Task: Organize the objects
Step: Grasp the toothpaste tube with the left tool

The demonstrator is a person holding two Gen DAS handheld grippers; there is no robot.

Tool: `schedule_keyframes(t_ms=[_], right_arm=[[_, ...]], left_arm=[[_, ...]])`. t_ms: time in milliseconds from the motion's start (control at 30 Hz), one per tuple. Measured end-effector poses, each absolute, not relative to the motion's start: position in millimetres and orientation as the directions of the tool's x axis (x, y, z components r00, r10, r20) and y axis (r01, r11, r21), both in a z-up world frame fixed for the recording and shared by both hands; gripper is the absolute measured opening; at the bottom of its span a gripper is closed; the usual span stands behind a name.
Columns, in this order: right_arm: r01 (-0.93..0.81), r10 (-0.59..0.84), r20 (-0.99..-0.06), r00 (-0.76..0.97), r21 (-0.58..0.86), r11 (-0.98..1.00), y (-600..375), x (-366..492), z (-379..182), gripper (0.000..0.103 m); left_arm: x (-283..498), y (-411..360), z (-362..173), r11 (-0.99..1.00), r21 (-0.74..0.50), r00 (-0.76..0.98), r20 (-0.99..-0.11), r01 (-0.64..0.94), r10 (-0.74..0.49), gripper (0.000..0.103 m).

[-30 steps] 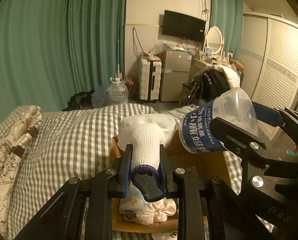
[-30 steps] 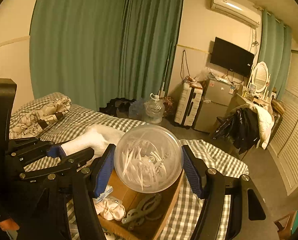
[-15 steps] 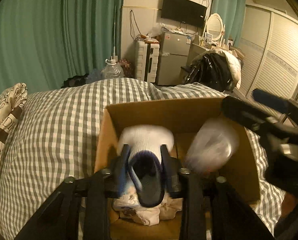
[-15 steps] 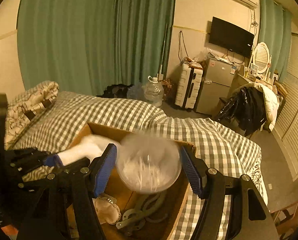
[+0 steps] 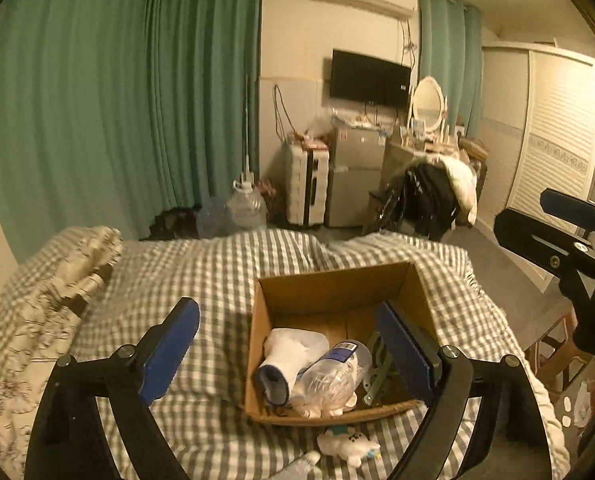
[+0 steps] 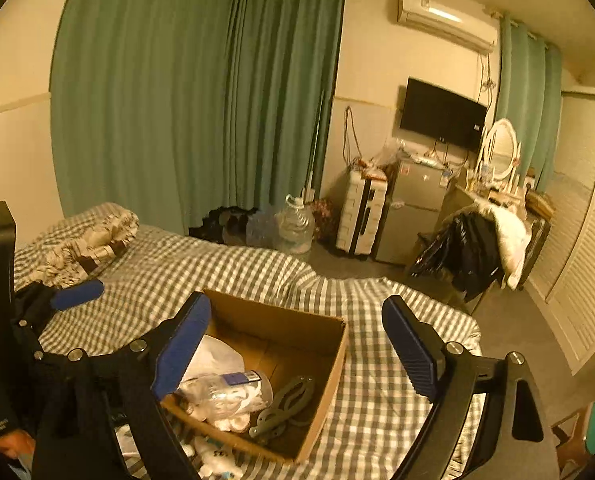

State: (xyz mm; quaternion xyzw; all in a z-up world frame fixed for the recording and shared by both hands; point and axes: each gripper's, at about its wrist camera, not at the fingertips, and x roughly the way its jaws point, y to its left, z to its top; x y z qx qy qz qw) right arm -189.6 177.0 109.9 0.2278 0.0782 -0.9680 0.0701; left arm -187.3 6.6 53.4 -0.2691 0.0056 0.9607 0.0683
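An open cardboard box (image 5: 333, 284) (image 6: 337, 356) sits on the checked bed. In it lie a white sock with a dark blue cuff (image 5: 285, 360) (image 6: 213, 356), a clear plastic jar of cotton swabs (image 5: 333, 372) (image 6: 225, 392) on its side, a grey-green folding tool (image 5: 375, 372) (image 6: 285, 404) and a cream scrunchie (image 5: 329, 404). My left gripper (image 5: 289, 344) is open and empty above the box's near side. My right gripper (image 6: 297, 344) is open and empty above the box; its fingers (image 5: 553, 240) also show at the right of the left wrist view.
A small white plush toy (image 5: 349, 446) (image 6: 213, 458) lies on the bed before the box. A patterned pillow (image 5: 57, 276) (image 6: 81, 240) lies at the left. Beyond the bed stand a water jug (image 6: 295, 226), a suitcase (image 6: 359, 212), a fridge and a clothes-covered chair (image 6: 473, 252).
Both grippers opened, dropping the sock and the swab jar into the box, then rose and pulled back from it.
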Motion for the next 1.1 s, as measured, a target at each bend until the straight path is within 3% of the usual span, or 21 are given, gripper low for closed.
schedule_keyframes(t_ms=[300, 600, 767, 1000, 1100], right_arm=[[0.193, -0.118, -0.447, -0.887, -0.125, -0.973, 169, -118, 130, 0.090], [0.194, -0.100, -0.598, -0.795, -0.095, -0.976, 166, -122, 28, 0.090], [0.184, -0.091, -0.683, -0.724, -0.065, -0.981, 169, -142, -31, 0.090], [0.164, -0.091, -0.744, -0.662, -0.025, -0.986, 179, -163, -73, 0.090], [0.165, -0.105, -0.755, -0.647, -0.005, -0.986, 182, -166, -81, 0.090]], left_arm=[[-132, -28, 53, -0.996, -0.020, -0.857, -0.509, -0.083, 0.082, 0.095], [-138, -27, -40, -0.997, 0.025, -0.759, -0.651, -0.069, 0.037, 0.095], [-151, -3, -90, -0.982, 0.125, -0.702, -0.712, -0.139, 0.009, 0.095], [-180, 23, -137, -0.948, 0.109, -0.548, -0.833, -0.300, 0.078, 0.080], [-187, 30, -158, -0.936, 0.093, -0.467, -0.881, -0.340, 0.081, 0.079]])
